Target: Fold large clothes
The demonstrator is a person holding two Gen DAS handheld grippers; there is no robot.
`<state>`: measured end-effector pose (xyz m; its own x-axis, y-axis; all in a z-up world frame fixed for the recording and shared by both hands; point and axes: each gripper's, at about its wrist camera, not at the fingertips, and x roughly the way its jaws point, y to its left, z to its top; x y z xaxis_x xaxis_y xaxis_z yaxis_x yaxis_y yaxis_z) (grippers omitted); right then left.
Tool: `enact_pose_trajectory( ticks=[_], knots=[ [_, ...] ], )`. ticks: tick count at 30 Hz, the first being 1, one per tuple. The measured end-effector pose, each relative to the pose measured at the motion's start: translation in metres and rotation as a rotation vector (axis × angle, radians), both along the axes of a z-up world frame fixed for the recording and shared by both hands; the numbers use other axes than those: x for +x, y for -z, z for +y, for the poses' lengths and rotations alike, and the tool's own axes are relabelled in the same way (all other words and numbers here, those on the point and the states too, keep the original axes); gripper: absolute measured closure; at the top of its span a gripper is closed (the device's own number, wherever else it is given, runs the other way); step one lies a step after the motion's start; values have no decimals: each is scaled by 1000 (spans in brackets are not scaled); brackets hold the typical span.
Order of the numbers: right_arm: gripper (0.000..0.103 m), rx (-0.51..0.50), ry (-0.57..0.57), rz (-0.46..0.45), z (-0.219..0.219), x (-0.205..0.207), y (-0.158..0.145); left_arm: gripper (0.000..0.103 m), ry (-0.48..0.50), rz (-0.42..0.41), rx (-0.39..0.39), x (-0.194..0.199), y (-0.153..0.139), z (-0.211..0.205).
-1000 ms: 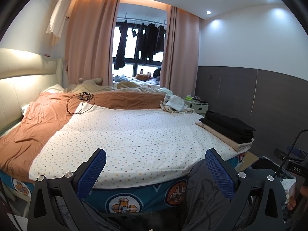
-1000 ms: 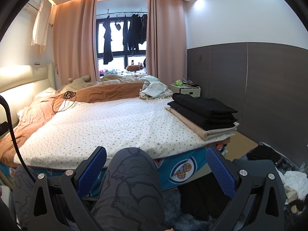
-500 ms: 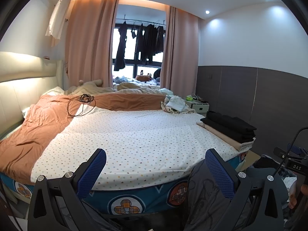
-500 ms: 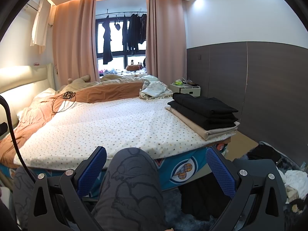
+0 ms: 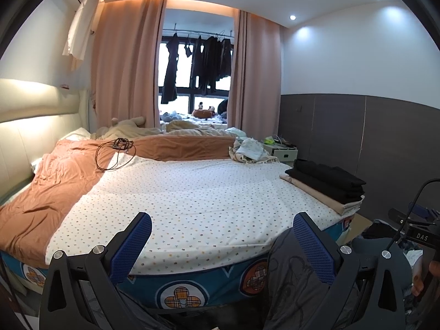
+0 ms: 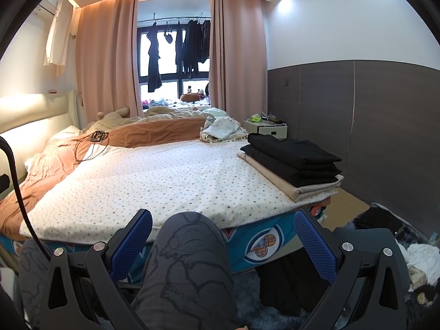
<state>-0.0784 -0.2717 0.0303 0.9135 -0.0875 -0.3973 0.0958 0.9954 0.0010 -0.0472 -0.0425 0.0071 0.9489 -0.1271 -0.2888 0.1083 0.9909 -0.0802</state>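
Large clothes: none in hand; candidates lie in a loose heap point(image 6: 420, 258) on the floor at the right, below the bed, apparently unfolded.

Left gripper point(image 5: 222, 243): jaws spread wide, empty, held low before the bed's foot.
Right gripper point(image 6: 222, 240): likewise wide apart and empty, the person's grey-trousered knee point(image 6: 189, 247) between its fingers.

Bed point(image 5: 192, 294): spotted white sheet point(image 5: 192, 192) forms a broad flat working surface.

Folded stack point(image 6: 294, 162): black garments upon a beige one, at the bed's right edge near the foot; probably finished work.

Crumpled pale cloth point(image 6: 220, 129): farther off at the bed's right side, beside the orange quilt point(image 5: 49, 189).

Handling, by judgement: soft, limp, light fabric; best pinched at shoulders or hem corners, then spread flat.

Containers: none discernible; the white nightstand point(image 6: 268, 130) bears small items too small to name.
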Motion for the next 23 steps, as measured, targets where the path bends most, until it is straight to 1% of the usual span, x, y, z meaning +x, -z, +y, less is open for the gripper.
enact_pose_trajectory(
  ticks=[8,18,23],
  knots=[
    [0,-6,2,-4,1,-1,-1,0,-1,-18,14,-7,-4,-3],
    [0,-11,7,-25,11,-18,-3,0,13,-45,28,-27,-7,-7],
    [0,-15,19,-21,16,-12,-6,0,24,-55,27,-25,-6,-1]
  ],
)
